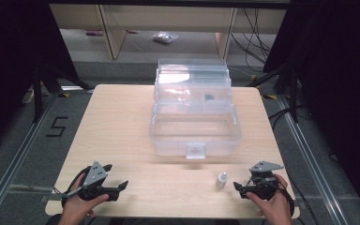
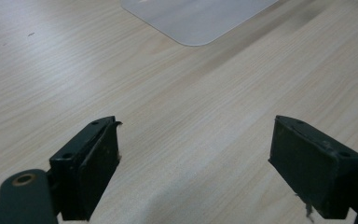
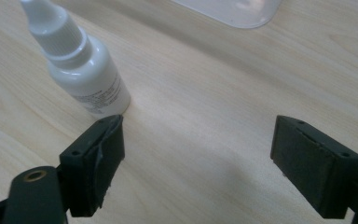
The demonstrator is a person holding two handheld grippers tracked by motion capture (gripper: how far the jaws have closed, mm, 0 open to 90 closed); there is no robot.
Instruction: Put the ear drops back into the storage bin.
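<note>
The right gripper [image 3: 198,158] rests with its jaws spread wide and empty, just beside the small white plastic dropper bottle [image 3: 81,70]. Judging by this, centre both jaws around the bottle before closing, well short of the clear plastic storage box [image 1: 194,110]. The left gripper [image 2: 196,163], well apart from the bottle, gapes empty too.

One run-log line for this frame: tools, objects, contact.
left tool: open, empty | right tool: open, empty | dropper bottle: upright on table, beside right tool, ungrasped | clear storage box: lid open
</note>
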